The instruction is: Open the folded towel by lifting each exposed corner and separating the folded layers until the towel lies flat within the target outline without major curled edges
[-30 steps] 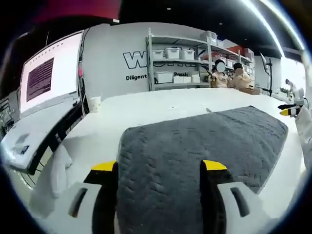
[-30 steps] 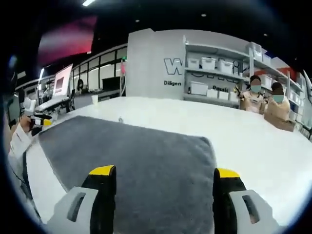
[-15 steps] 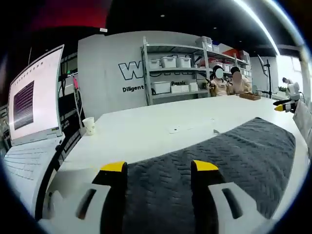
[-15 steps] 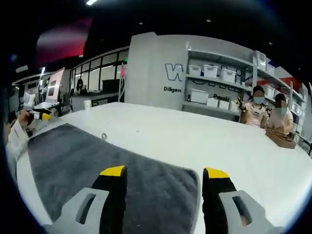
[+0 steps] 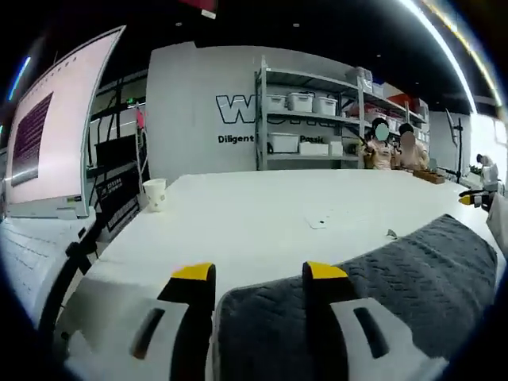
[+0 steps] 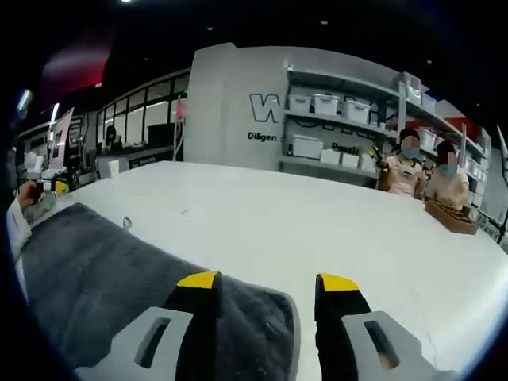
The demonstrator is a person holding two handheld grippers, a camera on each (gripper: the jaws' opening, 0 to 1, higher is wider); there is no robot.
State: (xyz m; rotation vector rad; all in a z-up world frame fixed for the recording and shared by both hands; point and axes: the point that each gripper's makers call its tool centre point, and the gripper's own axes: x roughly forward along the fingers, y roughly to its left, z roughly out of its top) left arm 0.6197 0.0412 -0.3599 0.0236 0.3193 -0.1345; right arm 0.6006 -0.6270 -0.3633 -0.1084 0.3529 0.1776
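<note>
The grey towel (image 5: 381,294) lies on the white table (image 5: 262,214), stretched between the two claws, and it looks well on the way to being open, though how many folded layers remain cannot be told from these low angles. In the left gripper view the left claw (image 5: 259,271) stands at one end of the towel, its two yellow-tipped jaws narrowly apart with the towel's rounded edge lying between them; the cloth runs off to that claw's right, towards the other claw (image 5: 474,198) far across the table. In the right gripper view the right claw (image 6: 268,281) is placed likewise at the opposite end, its jaws close together with the towel's corner between them, and the cloth trails away to its left, where a hand (image 6: 26,194) shows at the far end. Whether either claw is actually pinching the cloth or only straddling it, I cannot tell. The near edges look thick and rolled at both ends, so by my judgement the flattening is not finished: the ends still need laying down smooth. No target outline is visible on the table, so the placement cannot be checked.
</note>
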